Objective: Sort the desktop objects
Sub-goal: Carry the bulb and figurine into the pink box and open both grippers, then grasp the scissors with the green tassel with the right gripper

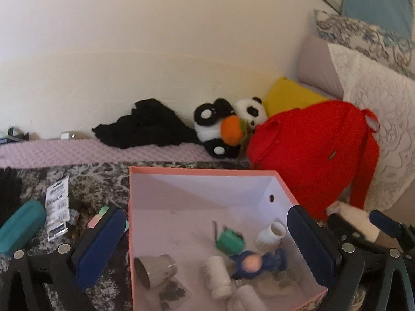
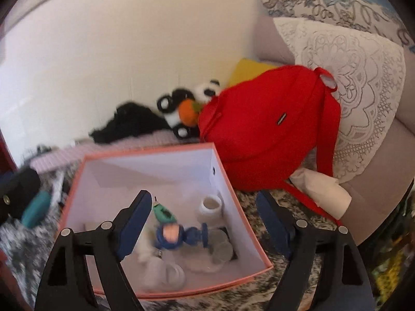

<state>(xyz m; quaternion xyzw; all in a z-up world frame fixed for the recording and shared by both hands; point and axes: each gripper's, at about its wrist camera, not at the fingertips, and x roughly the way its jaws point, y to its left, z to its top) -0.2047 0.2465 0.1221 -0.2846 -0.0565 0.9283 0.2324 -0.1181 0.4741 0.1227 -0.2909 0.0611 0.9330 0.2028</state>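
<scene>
Both grippers, left [image 1: 205, 248] and right [image 2: 205, 223], hover over the pink box [image 1: 207, 172] with fingers spread wide, holding nothing. Inside lie a blue doll [image 1: 256, 261], a green toy [image 1: 230, 241], a white jar [image 1: 269, 235] and a grey cup [image 1: 155, 270]. A teal case [image 1: 20, 226] lies left of the box, a red bag [image 1: 311, 153] behind it.

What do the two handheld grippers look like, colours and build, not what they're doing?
Both match. The left gripper has two flat, rectangular dark navy-blue finger pads mounted on black plastic arms with triangular cut-outs and round silver rivets at the joints. The right gripper shows the same navy pads, black cut-out frame and silver rivets. No cables, markings, hands or sleeves are visible.
</scene>
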